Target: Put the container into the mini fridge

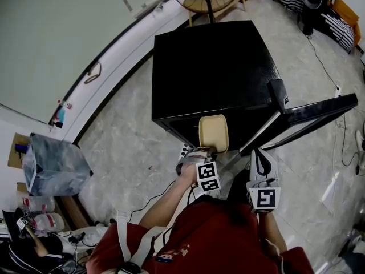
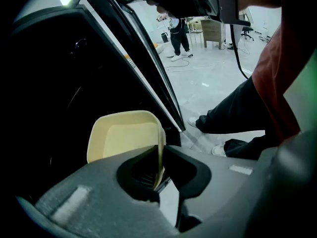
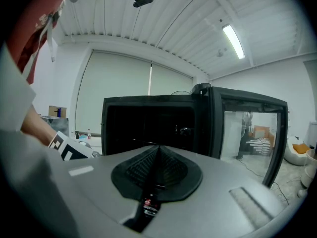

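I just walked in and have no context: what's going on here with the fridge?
A person works with tongs in each hand. The left tongs are clamped on the rim of a cream container, holding it at the open front of the black mini fridge, whose door is swung open. The container is not yet set down inside. The right tongs are shut and empty, pointing at the fridge.

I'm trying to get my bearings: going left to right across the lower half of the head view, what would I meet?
Grey plastic bag → left gripper, shut on the cream container → right gripper.
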Demonstrator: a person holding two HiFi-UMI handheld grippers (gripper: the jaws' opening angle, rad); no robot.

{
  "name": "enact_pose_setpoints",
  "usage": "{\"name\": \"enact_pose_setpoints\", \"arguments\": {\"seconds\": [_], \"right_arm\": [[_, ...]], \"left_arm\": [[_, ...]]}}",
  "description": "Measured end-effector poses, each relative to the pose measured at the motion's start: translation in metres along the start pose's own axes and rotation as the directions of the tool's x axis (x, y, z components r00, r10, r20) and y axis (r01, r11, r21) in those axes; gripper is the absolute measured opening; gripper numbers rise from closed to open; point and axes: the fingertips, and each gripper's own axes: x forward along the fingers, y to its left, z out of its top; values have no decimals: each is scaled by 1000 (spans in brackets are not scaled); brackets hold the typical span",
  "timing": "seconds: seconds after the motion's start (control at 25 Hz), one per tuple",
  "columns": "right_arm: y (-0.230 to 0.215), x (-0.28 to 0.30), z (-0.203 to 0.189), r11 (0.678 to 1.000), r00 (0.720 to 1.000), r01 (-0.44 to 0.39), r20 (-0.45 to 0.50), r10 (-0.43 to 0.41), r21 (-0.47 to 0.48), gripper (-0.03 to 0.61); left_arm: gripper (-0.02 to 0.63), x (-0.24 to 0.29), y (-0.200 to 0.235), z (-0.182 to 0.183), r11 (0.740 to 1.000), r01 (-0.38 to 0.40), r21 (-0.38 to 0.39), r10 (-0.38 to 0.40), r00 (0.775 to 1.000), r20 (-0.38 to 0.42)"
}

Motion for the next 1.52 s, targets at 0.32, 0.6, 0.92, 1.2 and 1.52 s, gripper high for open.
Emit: {"name": "enact_pose_setpoints", "arguments": {"seconds": [0.32, 0.6, 0.92, 1.2, 1.52], "right_arm": [[-5, 1, -7, 1000, 1000, -11, -19, 11, -9, 0], [-9, -5, -14, 1000, 999, -6, -39, 6, -6, 0], [-17, -4, -15, 1000, 999, -6, -37, 6, 2, 0], [-20, -4, -20, 1000, 999, -1, -54, 3, 21, 0], [-21, 1, -22, 1000, 998, -6, -59, 8, 19, 1]], "left_arm": [[32, 35, 5, -6, 999, 2, -38, -3, 1000, -19], [35, 56, 16, -5, 1000, 8, -27, -8, 1000, -30], [37, 74, 36, -2, 1000, -10, -20, 9, 999, -42], [44, 84, 55, -6, 1000, -30, -1, 30, 998, -60], [51, 96, 84, -9, 997, -69, 18, 70, 995, -75]]}}
